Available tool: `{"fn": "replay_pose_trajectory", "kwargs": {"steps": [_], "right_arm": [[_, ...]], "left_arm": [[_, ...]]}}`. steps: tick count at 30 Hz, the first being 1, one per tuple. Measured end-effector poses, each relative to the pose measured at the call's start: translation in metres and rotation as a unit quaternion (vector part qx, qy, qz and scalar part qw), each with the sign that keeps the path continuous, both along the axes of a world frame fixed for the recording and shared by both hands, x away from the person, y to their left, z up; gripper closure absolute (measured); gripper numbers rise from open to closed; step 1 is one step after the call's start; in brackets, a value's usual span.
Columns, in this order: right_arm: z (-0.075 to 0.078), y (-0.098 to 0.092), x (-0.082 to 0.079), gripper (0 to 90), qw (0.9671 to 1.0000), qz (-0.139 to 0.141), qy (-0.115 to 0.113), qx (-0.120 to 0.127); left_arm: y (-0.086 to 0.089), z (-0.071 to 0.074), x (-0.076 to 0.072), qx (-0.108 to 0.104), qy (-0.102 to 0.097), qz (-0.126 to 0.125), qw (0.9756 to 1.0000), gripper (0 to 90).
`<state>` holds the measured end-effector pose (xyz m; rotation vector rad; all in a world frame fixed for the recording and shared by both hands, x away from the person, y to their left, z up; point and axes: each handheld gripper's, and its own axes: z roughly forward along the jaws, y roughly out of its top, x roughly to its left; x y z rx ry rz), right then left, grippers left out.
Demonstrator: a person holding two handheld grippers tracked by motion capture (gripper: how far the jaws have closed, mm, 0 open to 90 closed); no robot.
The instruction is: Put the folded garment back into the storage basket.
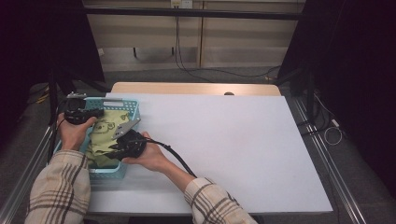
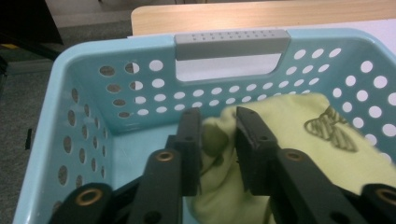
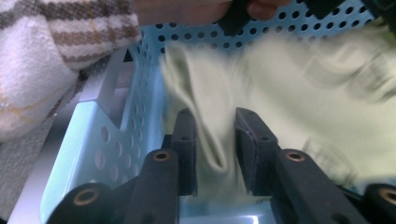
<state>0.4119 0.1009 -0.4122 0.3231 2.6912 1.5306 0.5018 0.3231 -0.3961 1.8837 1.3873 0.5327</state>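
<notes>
A light blue plastic basket with round holes in its walls [image 1: 133, 103] stands at the near left corner of the white table top [image 1: 233, 140], and a pale yellow-green cloth printed with darker butterfly-like figures [image 1: 105, 135] lies inside it, covering most of the floor. The left gripper [image 1: 100, 112] hangs over the far left part of the basket, next to the grey handle bar [image 2: 231, 43] set in the far wall. In the left gripper view a bunched fold of the cloth [image 2: 215, 140] rises between the two black jaws; the jaws stand parted, and a narrow gap shows on either side of the fold, so they are not pinching it. The right gripper [image 1: 114, 151] reaches into the near half of the basket from the right (its cable trails back across the table). In the right gripper view a hanging fold of the same cloth [image 3: 212, 140] sits between its jaws, which likewise stand apart without pressing it. The cloth there is blurred.
</notes>
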Motion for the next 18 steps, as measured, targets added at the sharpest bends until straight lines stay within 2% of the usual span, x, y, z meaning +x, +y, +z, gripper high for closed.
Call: {"fn": "replay_pose_trajectory", "kwargs": {"steps": [1, 4, 6, 7, 8, 10, 14, 15, 16, 18], "right_arm": [[0.001, -0.001, 0.000, 67.1, 1.0000, -0.001, -0.001, 0.002], [0.003, -0.003, 0.000, 59.5, 1.0000, -0.007, 0.002, 0.006], [0.006, -0.005, 0.001, 55.6, 0.9999, -0.009, -0.001, 0.007], [0.007, -0.006, 0.001, 52.6, 0.9999, -0.011, 0.000, 0.009], [0.008, -0.007, 0.001, 50.6, 0.9999, -0.011, -0.002, 0.011], [0.009, -0.007, 0.000, 45.6, 0.9998, -0.014, -0.004, 0.010], [0.011, -0.009, -0.001, 41.9, 0.9997, -0.017, -0.013, 0.014], [0.012, -0.010, -0.001, 40.9, 0.9996, -0.018, -0.016, 0.016], [0.013, -0.011, -0.001, 39.8, 0.9995, -0.020, -0.018, 0.018], [0.015, -0.014, 0.000, 37.5, 0.9993, -0.024, -0.018, 0.022]], "left_arm": [[0.000, 0.000, 0.000, 0.005, -0.001, 0.003, 1.0000, 70.9], [0.001, 0.001, 0.000, -0.007, -0.012, 0.006, 0.9999, 66.0], [0.001, 0.002, 0.000, 0.001, -0.015, 0.013, 0.9998, 59.7], [0.001, 0.003, 0.000, 0.011, -0.010, 0.017, 0.9998, 56.5], [0.001, 0.002, 0.000, 0.016, -0.020, 0.019, 0.9995, 54.3], [0.001, 0.003, 0.000, 0.012, -0.021, 0.025, 0.9994, 47.2], [0.002, 0.004, -0.002, 0.016, -0.020, 0.038, 0.9989, 35.6], [0.002, 0.004, -0.002, 0.014, -0.022, 0.039, 0.9989, 31.1], [0.002, 0.004, -0.002, 0.021, -0.029, 0.039, 0.9986, 28.1], [0.002, 0.006, -0.003, 0.015, -0.032, 0.041, 0.9986, 24.6]]}}
